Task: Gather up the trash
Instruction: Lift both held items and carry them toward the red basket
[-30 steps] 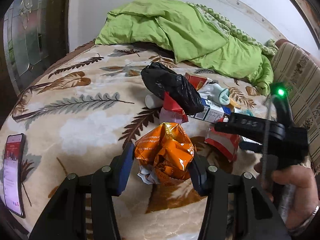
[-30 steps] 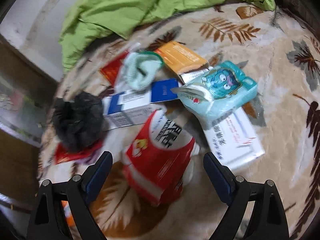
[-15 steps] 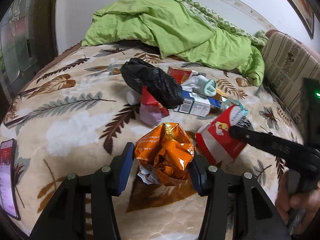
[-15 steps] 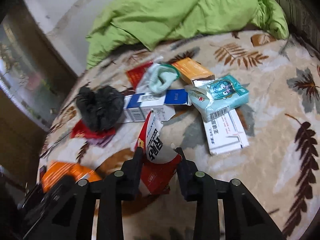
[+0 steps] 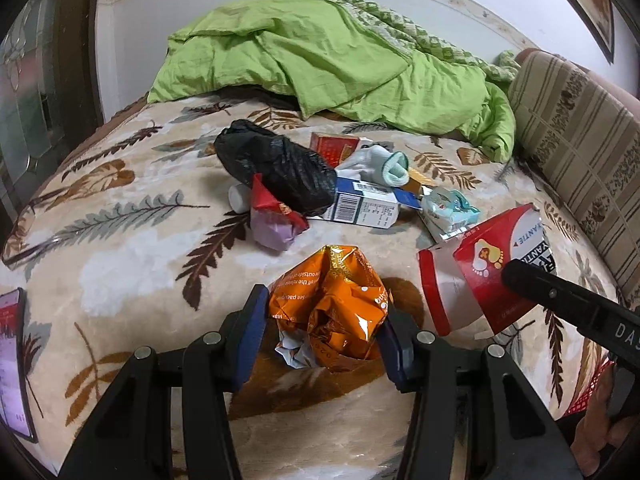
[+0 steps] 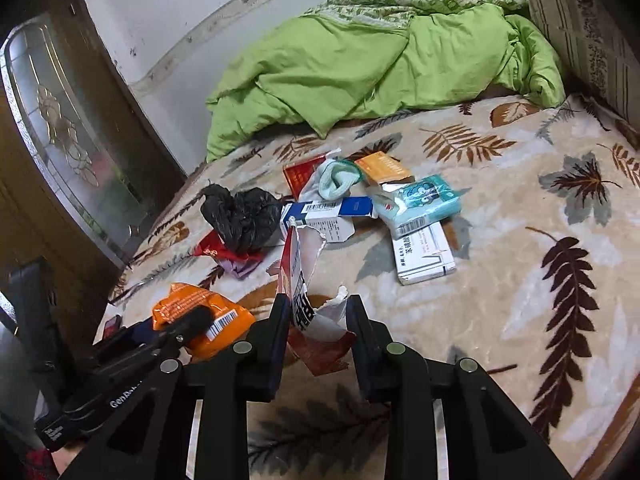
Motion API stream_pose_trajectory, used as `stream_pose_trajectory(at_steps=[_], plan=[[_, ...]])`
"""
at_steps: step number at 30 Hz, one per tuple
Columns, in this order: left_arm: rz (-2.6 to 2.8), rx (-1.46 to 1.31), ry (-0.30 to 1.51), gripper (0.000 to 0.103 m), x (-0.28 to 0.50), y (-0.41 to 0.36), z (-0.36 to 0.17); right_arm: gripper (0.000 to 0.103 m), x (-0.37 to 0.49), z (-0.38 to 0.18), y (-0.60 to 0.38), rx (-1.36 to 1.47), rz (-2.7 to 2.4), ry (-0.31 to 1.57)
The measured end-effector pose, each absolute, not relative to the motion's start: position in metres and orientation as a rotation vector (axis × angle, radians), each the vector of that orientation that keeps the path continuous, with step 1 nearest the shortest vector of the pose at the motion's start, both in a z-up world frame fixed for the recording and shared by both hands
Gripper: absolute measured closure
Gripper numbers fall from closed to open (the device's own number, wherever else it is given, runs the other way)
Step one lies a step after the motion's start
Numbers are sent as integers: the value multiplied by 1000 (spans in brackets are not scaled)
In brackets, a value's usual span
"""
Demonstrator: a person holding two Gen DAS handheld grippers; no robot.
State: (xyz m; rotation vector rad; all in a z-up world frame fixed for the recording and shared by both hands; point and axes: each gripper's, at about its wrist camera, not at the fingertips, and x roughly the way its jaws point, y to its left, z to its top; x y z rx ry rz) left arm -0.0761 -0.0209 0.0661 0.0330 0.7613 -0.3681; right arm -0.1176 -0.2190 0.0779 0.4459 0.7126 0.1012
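Holding two pieces of trash at once: your left tongs are clenched on the crumpled orange wrapper, pads pressed to both its sides, and it sits above the leaf-print bed blanket. Your right tongs pinch the torn red-and-white carton, jaws nearly together with the card squashed between them; in the left view that carton hangs just right of the left tongs, clear of the blanket. The rest of the trash lies ahead of both tongs in one heap: black plastic bag, with a red-and-purple wrapper touching its near edge, blue-and-white box just beside it, pale sock on top, teal tissue pack, white medicine box under that pack, orange box and red box furthest back. Green quilt bunched well beyond the heap. Phone lies far left of the left tongs, at the bed edge.
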Motion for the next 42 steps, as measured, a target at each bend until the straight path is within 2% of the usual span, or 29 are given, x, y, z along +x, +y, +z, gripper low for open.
stream_pose_trajectory(at_steps=[42], plan=[[-409, 59, 743, 53, -81, -36, 64, 72, -116, 74, -229, 505, 104, 699]])
